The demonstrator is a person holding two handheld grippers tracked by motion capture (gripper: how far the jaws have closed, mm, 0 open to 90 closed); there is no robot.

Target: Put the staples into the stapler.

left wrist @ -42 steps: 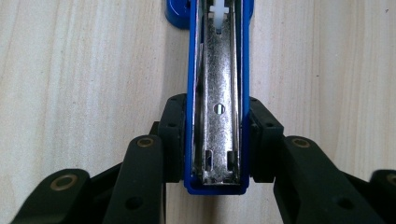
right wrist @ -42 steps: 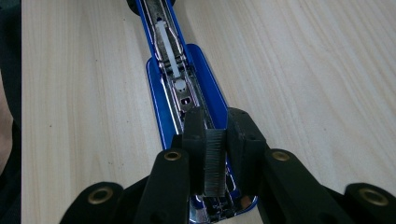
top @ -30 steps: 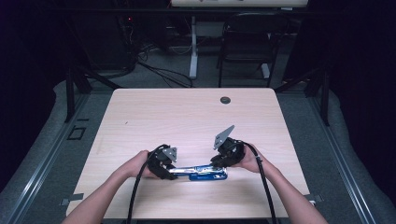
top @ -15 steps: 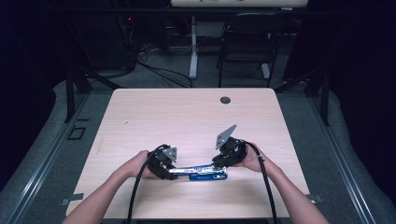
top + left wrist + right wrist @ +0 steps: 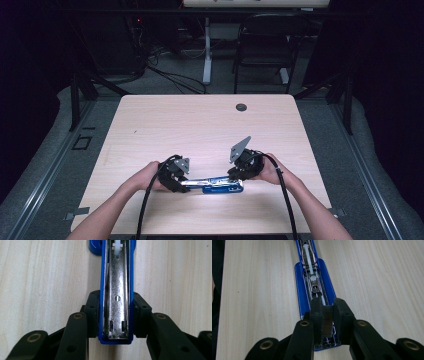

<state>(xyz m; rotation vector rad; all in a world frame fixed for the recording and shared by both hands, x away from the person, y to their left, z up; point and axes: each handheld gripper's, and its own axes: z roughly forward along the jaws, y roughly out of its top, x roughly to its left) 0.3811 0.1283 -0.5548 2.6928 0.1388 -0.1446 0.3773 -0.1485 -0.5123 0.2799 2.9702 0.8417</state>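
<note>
A blue stapler lies folded open flat near the table's front edge, its metal channels facing up. My left gripper is shut on the stapler's left arm; in the left gripper view its jaws clamp both blue side walls of the stapler around the shiny channel. My right gripper is at the stapler's right end. In the right gripper view it is shut on a short grey strip of staples, held just over the open magazine of the stapler. Both hands rest on the table.
A wooden table with a small black round grommet near its far edge. A dark chair and cables stand on the floor beyond the table.
</note>
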